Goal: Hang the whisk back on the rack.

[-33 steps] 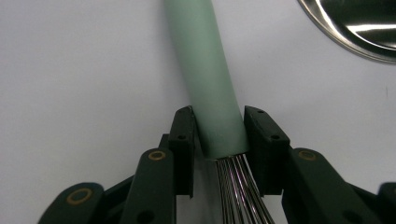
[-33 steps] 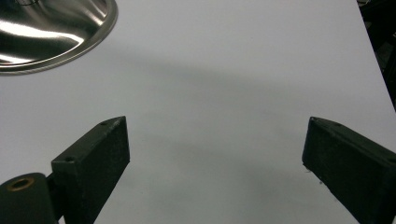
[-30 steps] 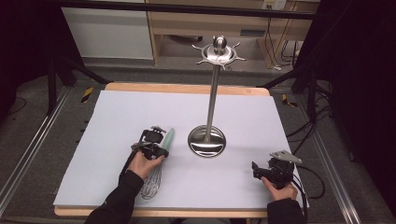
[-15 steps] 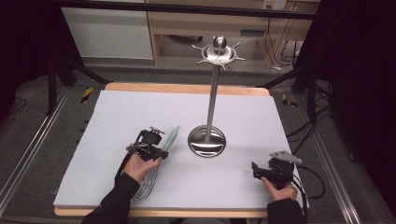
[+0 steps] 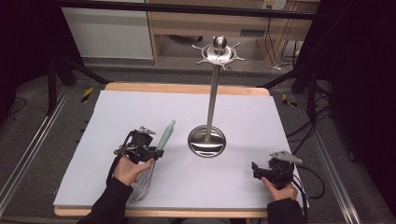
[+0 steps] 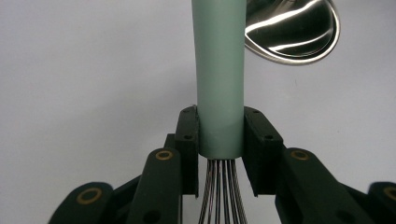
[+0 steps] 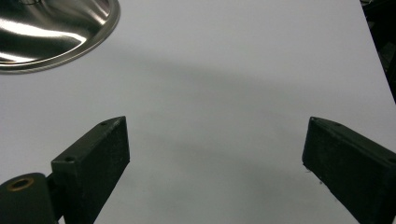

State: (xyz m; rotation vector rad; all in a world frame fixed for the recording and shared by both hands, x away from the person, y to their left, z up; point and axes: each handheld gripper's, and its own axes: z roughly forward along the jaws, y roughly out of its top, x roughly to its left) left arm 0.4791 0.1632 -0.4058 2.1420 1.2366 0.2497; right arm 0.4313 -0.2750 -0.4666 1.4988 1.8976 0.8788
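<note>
Near edge of the white-covered bench (image 5: 243,116): left gripper (image 5: 148,148) sits over the metal wire whisk with the pale green cylindrical handle (image 5: 164,136). In the left gripper view its fingers (image 6: 188,140) stand on both sides of the handle's lower end, right where the wires leave it, pads touching or just about touching the plastic; looks like a pinch on the handle, how firm I can't tell. Whisk lies flat, wire loops toward the person, handle tip pointing away toward the stand.

Right gripper (image 5: 261,171) is low at the near right of the bench, well apart from the whisk. Its fingers (image 7: 95,154) are spread wide with nothing but bare bench between them.

Further out, mid-bench: tall polished steel utensil stand with a round dished base (image 5: 207,140), a thin pole and a hooked crown at the top. Base is near the handle tip, not touching.

Risks, my judgement: the grip is at the very end of a smooth round handle, so the whisk could swivel or slip out on lifting. Swinging the handle forward could knock the stand's base or pole, and the tall thin stand looks tippy. Free gripper isn't steadying it.
</note>
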